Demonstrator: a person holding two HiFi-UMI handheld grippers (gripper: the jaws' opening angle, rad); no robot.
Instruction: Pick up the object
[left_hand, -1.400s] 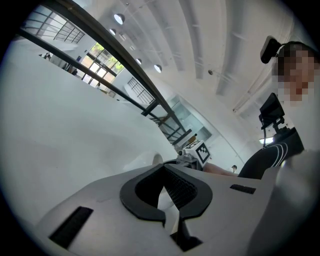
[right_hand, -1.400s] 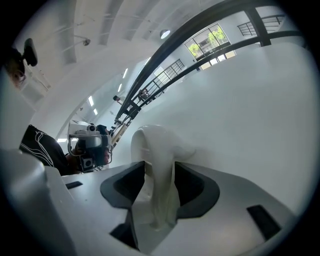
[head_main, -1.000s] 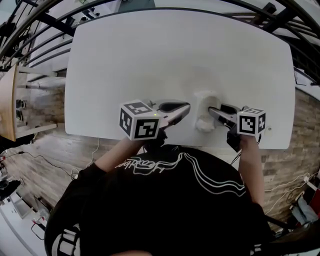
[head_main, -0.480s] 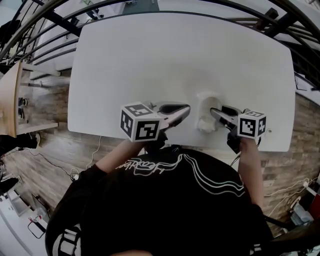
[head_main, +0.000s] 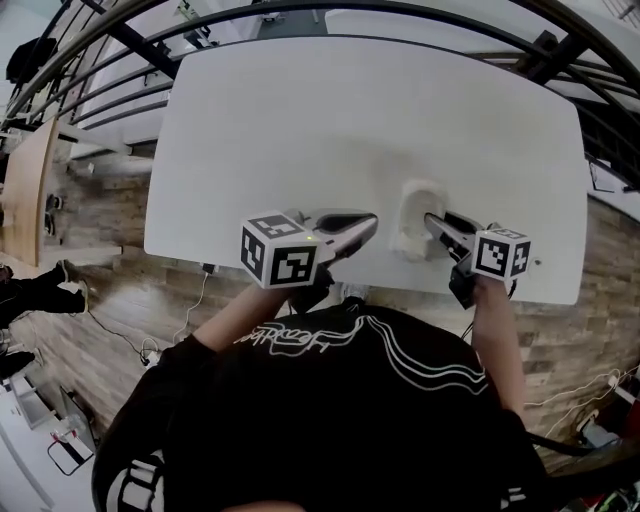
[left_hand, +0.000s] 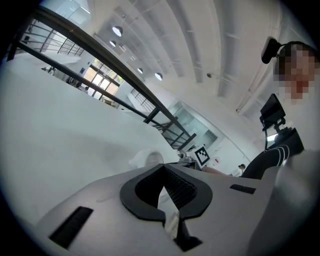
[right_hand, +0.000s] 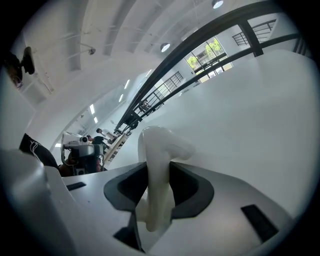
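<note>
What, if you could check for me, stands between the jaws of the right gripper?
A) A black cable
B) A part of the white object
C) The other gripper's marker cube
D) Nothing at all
B: the right gripper view shows an upright part of the white object filling the gap between the pads of the right gripper, whose jaws have just been closing onto it.

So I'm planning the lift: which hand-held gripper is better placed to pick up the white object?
Right. The right hand-held gripper has just been closing with the white object between its jaws; the left hand-held gripper sits empty, apart from it.
</note>
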